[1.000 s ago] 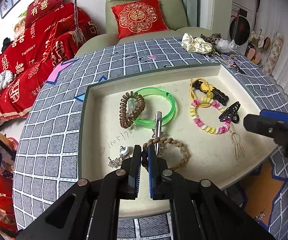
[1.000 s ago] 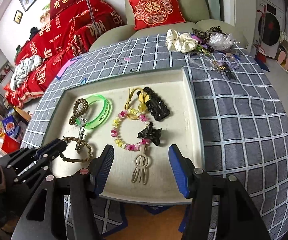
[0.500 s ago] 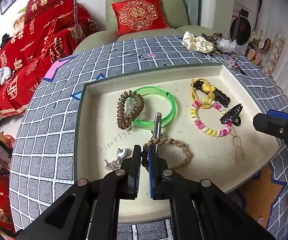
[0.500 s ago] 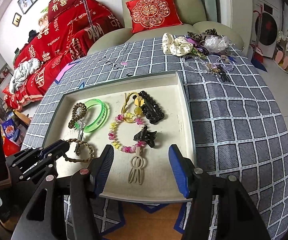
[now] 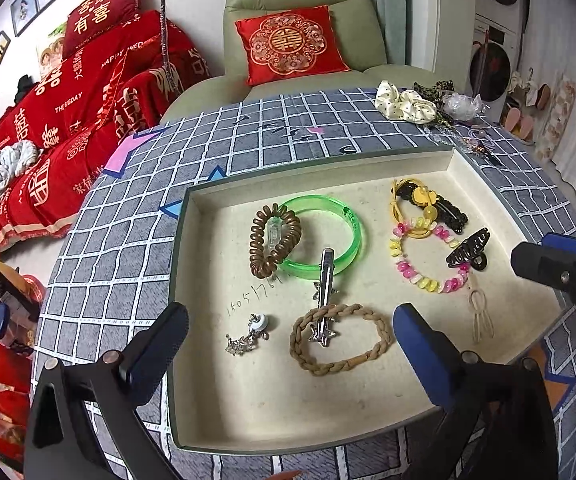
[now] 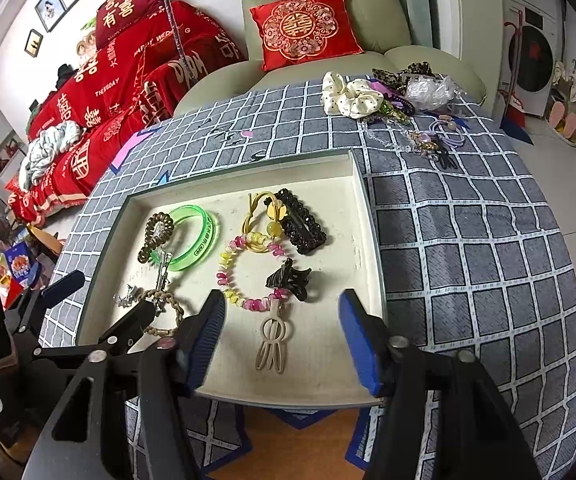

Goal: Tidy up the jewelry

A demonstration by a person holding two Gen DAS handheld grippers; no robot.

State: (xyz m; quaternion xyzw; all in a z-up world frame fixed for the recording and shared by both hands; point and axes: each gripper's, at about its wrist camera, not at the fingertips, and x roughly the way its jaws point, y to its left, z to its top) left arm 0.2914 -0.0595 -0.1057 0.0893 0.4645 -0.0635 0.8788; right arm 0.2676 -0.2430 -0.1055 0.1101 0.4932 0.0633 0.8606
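A cream tray (image 5: 216,196) (image 6: 361,216) on the checked table holds jewelry. A braided tan hair tie (image 5: 339,338) (image 6: 168,312) lies in it with a silver star clip (image 5: 325,292) across it. My left gripper (image 5: 289,350) is open above and around the hair tie, holding nothing. Also in the tray are a green bangle (image 5: 327,236), a brown coil tie (image 5: 274,240), a silver earring (image 5: 246,334), a pink-yellow bead bracelet (image 6: 248,272), black claw clip (image 6: 288,280), black beaded clip (image 6: 301,222) and a beige clip (image 6: 272,340). My right gripper (image 6: 282,338) is open over the beige clip.
More accessories lie on the far right of the table: a cream dotted scrunchie (image 6: 349,96), a clear plastic bag (image 6: 427,90), chains and purple hair ties (image 6: 439,136). A green armchair with a red cushion (image 5: 288,46) stands behind. The tray's near edge overhangs the table.
My left gripper has opened and let go of the braided hair tie, which now lies in the tray. Both grippers have pulled back slightly. The right gripper stays open.
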